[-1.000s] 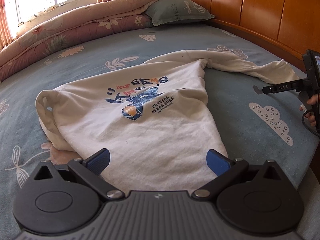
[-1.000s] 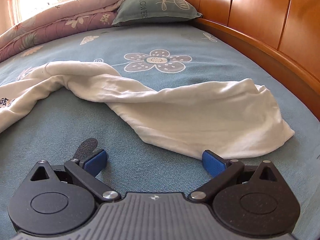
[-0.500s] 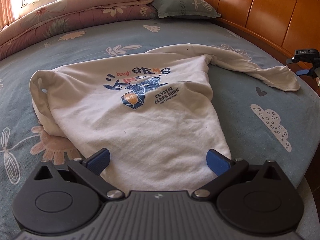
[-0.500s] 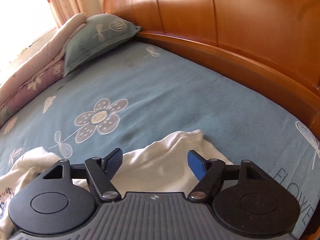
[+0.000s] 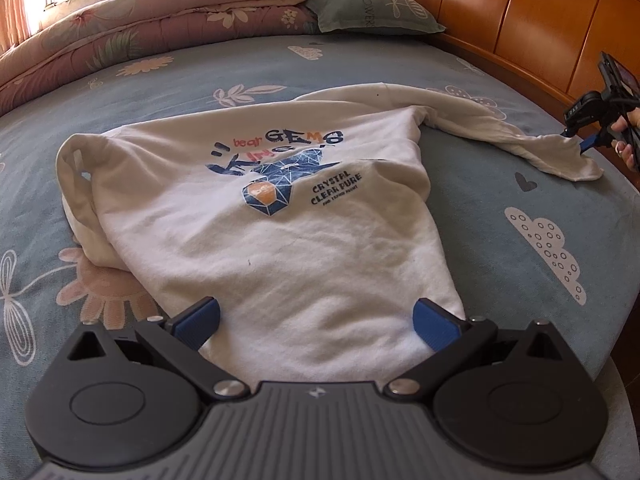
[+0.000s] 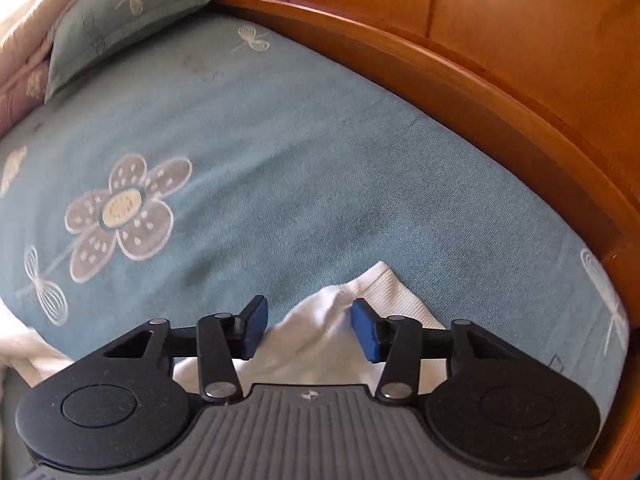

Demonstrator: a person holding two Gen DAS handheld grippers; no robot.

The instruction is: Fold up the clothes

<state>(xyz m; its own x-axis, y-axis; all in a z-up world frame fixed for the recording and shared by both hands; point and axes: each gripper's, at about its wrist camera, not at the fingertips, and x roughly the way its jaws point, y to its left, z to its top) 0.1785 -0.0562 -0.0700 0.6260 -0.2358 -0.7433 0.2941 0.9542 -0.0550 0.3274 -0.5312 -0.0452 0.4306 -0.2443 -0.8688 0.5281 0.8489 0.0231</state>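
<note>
A white sweatshirt [image 5: 280, 248] with a blue and orange print lies face up on the blue bedsheet [image 5: 500, 280]. My left gripper [image 5: 316, 320] is open, its blue pads straddling the hem near the bed's front edge. One sleeve [image 5: 500, 132] stretches right, towards the headboard. In the left wrist view my right gripper [image 5: 580, 140], held by a hand [image 5: 628, 152], meets the sleeve's end. In the right wrist view my right gripper [image 6: 308, 330] is narrowly open, with the ribbed cuff [image 6: 384, 292] bunched between the pads, untouched by them. The other sleeve is tucked under the left side.
A grey-green pillow [image 5: 372, 12] and a folded pink quilt [image 5: 140, 32] lie at the far side. The wooden headboard [image 6: 480, 60] curves along the right, close to the cuff. The mattress edge drops off at the lower right [image 5: 616, 320].
My right gripper has moved from in front of the sleeve to over its cuff, and its jaws have narrowed around the cloth. The left gripper has stayed open at the hem.
</note>
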